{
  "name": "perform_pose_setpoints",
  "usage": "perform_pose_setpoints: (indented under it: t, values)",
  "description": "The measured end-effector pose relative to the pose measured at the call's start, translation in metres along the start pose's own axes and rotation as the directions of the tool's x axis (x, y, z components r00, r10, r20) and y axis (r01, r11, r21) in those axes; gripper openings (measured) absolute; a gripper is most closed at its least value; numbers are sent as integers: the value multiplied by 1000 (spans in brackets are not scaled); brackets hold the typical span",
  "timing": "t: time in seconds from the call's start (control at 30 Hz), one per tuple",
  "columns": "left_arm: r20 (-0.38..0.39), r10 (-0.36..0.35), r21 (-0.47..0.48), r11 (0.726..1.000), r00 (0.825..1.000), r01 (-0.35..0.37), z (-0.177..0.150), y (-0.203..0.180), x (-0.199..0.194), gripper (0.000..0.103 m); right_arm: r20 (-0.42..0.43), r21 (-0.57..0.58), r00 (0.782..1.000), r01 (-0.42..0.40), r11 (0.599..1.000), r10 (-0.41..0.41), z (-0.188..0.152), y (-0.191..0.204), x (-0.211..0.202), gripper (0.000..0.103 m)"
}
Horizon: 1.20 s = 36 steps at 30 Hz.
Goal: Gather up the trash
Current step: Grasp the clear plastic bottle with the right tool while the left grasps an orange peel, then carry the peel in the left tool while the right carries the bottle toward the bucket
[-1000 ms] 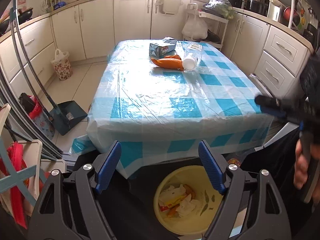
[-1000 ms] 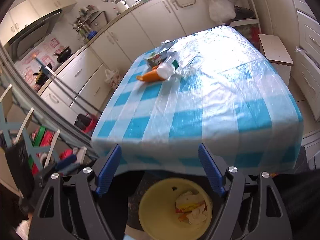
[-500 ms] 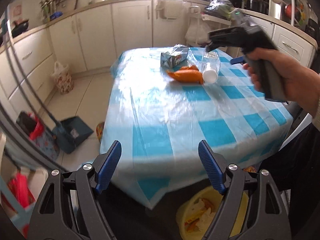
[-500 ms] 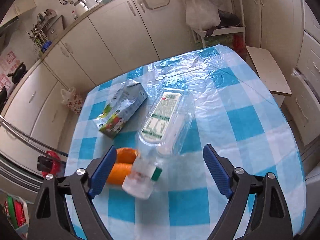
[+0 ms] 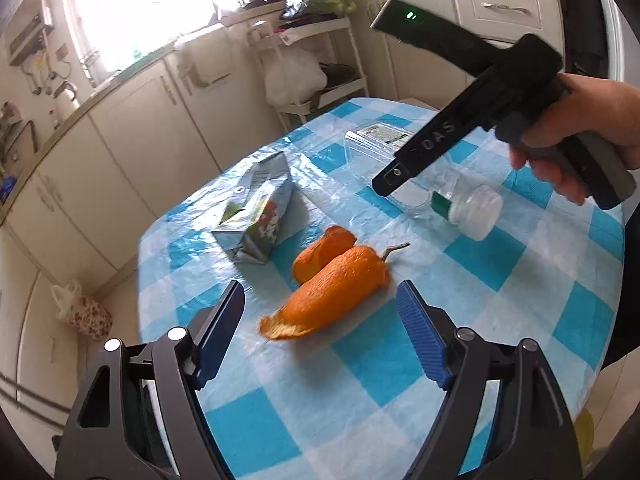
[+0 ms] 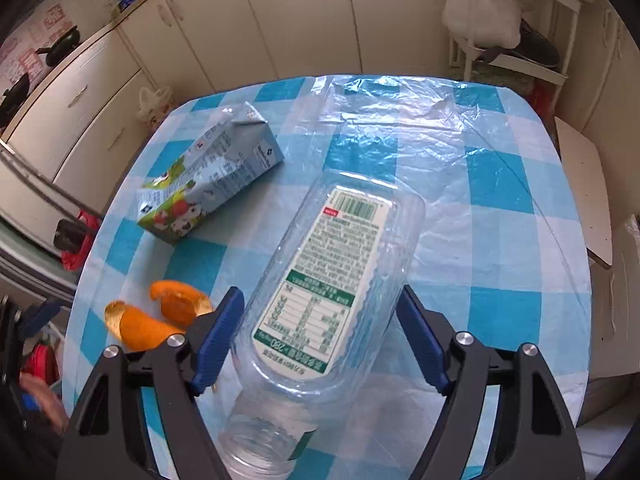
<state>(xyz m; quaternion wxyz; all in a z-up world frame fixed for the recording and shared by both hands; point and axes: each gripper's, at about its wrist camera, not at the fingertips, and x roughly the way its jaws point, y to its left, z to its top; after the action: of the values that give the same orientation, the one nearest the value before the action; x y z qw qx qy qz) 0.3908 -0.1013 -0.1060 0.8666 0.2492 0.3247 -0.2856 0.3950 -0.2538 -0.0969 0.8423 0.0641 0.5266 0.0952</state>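
Note:
Orange peel pieces [image 5: 332, 288] lie on the blue-checked table [image 5: 480, 264], just ahead of my open left gripper [image 5: 320, 328]. A crushed juice carton [image 5: 260, 208] lies behind them. A clear plastic bottle [image 6: 332, 276] with a white label lies on its side between the open blue pads of my right gripper [image 6: 318, 332], apparently not squeezed. The peel [image 6: 160, 320] and carton [image 6: 208, 180] lie to its left. The right gripper's black body [image 5: 472, 120] hovers over the bottle [image 5: 460, 204] in the left wrist view.
Cream kitchen cabinets [image 5: 132, 128] ring the table. A white rack with a plastic bag [image 6: 480, 20] stands beyond the far edge. A small stool [image 6: 580, 176] is at the table's right side. A floral bag [image 5: 80, 312] sits on the floor.
Both grippers moved from over the yellow bin forward over the table. The left now hovers at the orange peel; the right has closed in around the lying bottle.

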Motion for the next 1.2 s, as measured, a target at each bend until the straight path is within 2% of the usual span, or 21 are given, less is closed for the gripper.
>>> perform_pose_setpoints:
  t: [0.1, 0.13, 0.17, 0.2, 0.27, 0.37, 0.57, 0.67, 0.8, 0.87, 0.93, 1.0, 1.1, 1.2]
  values:
    - [-62, -31, 17, 999, 998, 32, 9, -6, 27, 69, -23, -5, 998, -56, 998, 56, -24, -13, -8, 61]
    - [-95, -30, 19, 999, 995, 32, 11, -8, 38, 63, -26, 4, 997, -66, 998, 66, -31, -19, -8, 59]
    - [-118, -33, 16, 999, 992, 35, 11, -9, 45, 57, -9, 8, 997, -81, 997, 81, -37, -23, -11, 59]
    - [-125, -37, 3, 999, 991, 38, 11, -8, 50, 56, -8, 19, 996, -86, 996, 86, -39, -25, -13, 58]
    - [-133, -59, -52, 997, 989, 52, 13, -5, 54, 41, 8, 6, 996, -91, 996, 91, -38, -22, -18, 58]
    - [-144, -47, -93, 995, 988, 34, 15, -8, 51, 30, 10, -48, 998, -59, 997, 60, -38, -12, -19, 58]
    - [-192, -63, -162, 986, 979, 32, -6, -18, 17, 22, -3, -62, 997, -79, 995, 79, -44, -8, -21, 58]
    - [-209, -97, -241, 969, 973, 45, -23, -19, -7, 20, 16, -42, 996, -92, 995, 93, -55, -9, -33, 58]
    - [-186, -164, -391, 917, 969, 81, -45, -15, -35, 20, 46, -10, 991, -127, 992, 127, -74, -7, -47, 58]
    - [-153, -202, -489, 866, 967, 104, -57, -9, -47, 19, 65, 20, 988, -141, 990, 140, -84, -5, -50, 58]
    - [-101, -236, -581, 803, 966, 135, -66, -3, -60, 19, 87, 62, 980, -184, 981, 179, -93, -5, -53, 58]
    - [-56, -239, -632, 760, 969, 151, -73, -5, -76, 19, 120, 100, 967, -236, 966, 224, -102, -6, -60, 58]
    - [-6, -233, -649, 741, 972, 174, -77, -14, -98, 19, 162, 128, 951, -284, 950, 263, -116, -1, -69, 58]
    - [45, -231, -643, 738, 972, 205, -81, -23, -123, 15, 192, 140, 939, -314, 939, 286, -128, 3, -76, 58]
